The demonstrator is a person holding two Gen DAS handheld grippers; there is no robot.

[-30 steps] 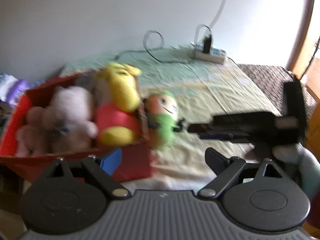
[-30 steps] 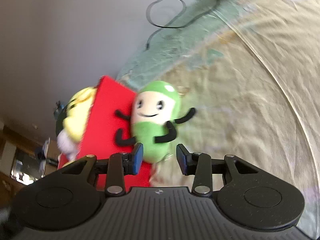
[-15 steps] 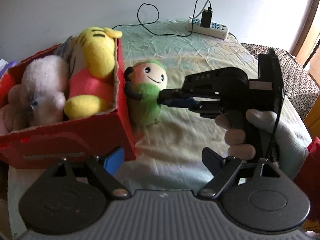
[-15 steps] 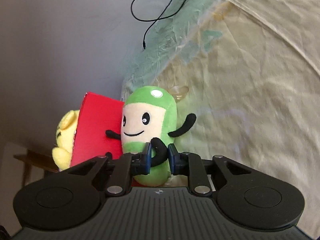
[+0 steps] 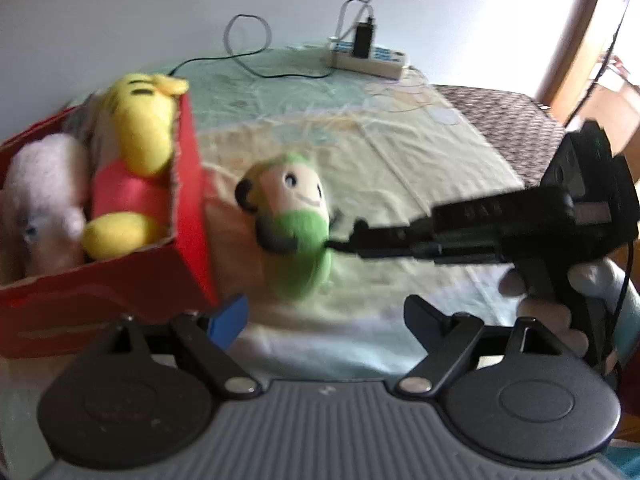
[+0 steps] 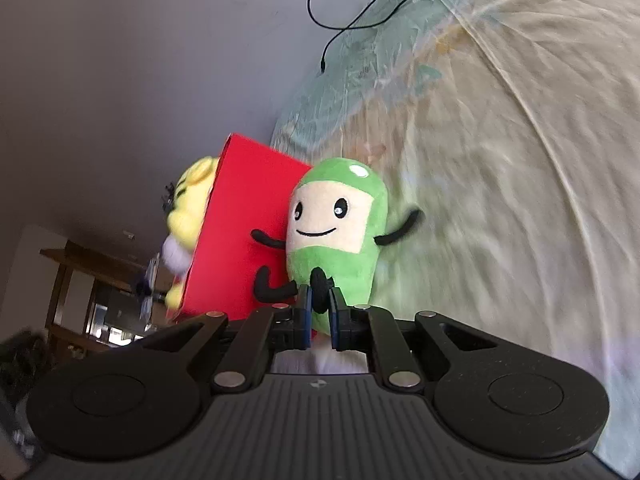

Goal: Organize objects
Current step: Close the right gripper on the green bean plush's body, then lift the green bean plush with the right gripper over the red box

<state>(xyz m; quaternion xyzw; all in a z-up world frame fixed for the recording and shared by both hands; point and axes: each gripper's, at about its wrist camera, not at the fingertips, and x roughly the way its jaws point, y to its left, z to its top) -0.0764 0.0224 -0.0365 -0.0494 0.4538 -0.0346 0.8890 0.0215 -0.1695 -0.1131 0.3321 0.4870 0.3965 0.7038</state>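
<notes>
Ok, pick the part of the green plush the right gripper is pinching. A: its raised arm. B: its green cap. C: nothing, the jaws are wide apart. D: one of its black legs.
D: the right gripper is shut on a small black leg at the bottom of the green plush.

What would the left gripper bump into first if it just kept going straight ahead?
Probably the green plush toy, which sits nearly dead ahead of the open left gripper. Depth is hard to judge; it might meet the sheet-covered bed first.
</notes>
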